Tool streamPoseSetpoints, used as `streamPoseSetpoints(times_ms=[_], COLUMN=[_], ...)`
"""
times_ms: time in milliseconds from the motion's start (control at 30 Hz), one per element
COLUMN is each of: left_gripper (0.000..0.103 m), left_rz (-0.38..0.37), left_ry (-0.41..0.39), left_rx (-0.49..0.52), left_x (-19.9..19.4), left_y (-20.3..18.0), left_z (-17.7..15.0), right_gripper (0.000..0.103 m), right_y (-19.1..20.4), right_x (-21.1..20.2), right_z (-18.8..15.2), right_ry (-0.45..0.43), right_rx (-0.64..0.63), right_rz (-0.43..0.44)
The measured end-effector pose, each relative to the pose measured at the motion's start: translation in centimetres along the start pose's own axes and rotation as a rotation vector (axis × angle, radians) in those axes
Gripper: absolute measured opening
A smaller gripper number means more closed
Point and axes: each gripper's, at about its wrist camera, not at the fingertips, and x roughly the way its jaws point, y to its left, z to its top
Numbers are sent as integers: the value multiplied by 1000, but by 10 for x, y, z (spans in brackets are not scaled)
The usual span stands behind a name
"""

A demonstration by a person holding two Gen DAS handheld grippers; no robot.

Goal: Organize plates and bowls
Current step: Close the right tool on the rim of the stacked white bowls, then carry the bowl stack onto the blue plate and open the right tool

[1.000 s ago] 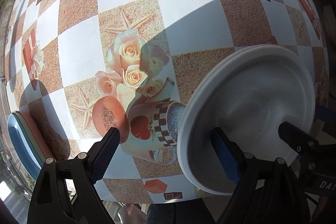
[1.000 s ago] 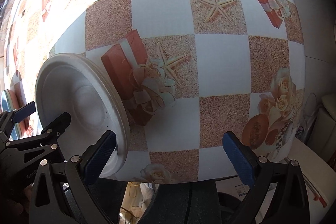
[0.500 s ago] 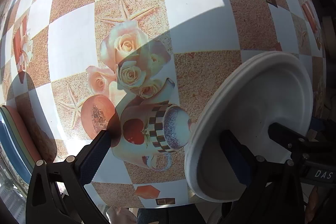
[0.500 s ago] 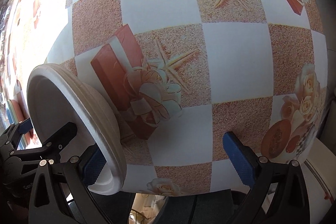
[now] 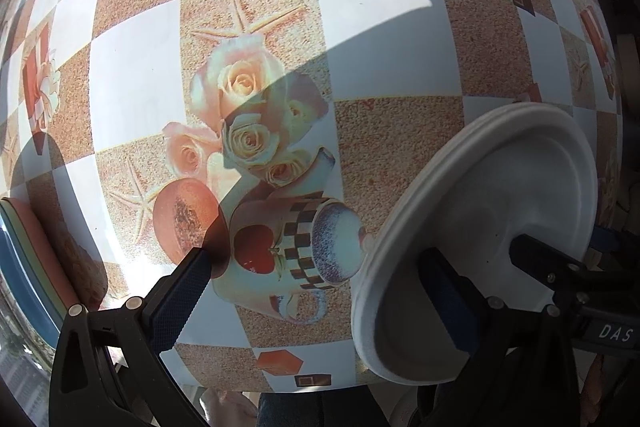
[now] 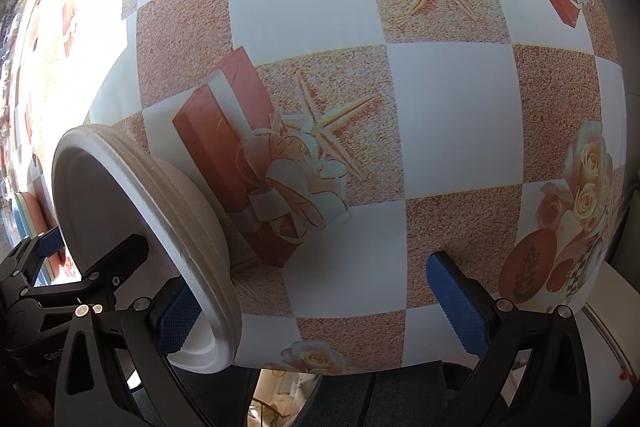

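A white foam plate [image 5: 492, 227] stands tilted on edge near the table's front edge; it also shows in the right wrist view [image 6: 120, 211]. My left gripper [image 5: 316, 299] is open, and its right finger [image 5: 448, 307] lies inside the plate's hollow. My right gripper [image 6: 316, 299] is open, and its left finger [image 6: 176, 319] sits at the plate's rim. The plate stands between the two grippers. I cannot tell whether either pad presses on it.
A stack of coloured plates [image 5: 24, 255], blue, green and orange, sits at the far left table edge; it also shows in the right wrist view [image 6: 28, 215]. The patterned tablecloth [image 5: 256, 39] covers the table. The table's front edge is close below both grippers.
The white plate has tipped up further onto its edge. Both grippers have moved closer to the table and stay open.
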Motion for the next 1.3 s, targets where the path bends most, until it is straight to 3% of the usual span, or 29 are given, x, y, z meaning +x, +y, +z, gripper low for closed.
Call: streamPoseSetpoints(times_ms=[133,233,300,333,367,400,700,1300], left_gripper=[86,70,57,44,39,39,39,38], left_rz=[-2,-4,-13,-24,-29,-28,-44,-80], left_ry=[-30,-38,-39,-39,-35,-33,-17,-67], left_rx=[60,124,164,189,202,208,188,-32], left_x=[-9,-13,-15,-17,-17,-17,-8,-8], left_y=[-13,-25,-31,-36,-37,-38,-4,111], left_z=[-1,-2,-2,-2,-3,-2,-11,-37], right_gripper=[103,90,68,60,40,27,26,26], right_y=[0,4,12,17,22,27,55,179], right_x=[1,-3,-6,-7,-7,-5,6,25], right_z=[8,6,4,4,5,5,5,33], right_ry=[20,18,9,10,20,42,87,127], right_rx=[11,11,-12,-23,-30,-31,-53,-263], right_rz=[3,16,35,55,90,125,87,27])
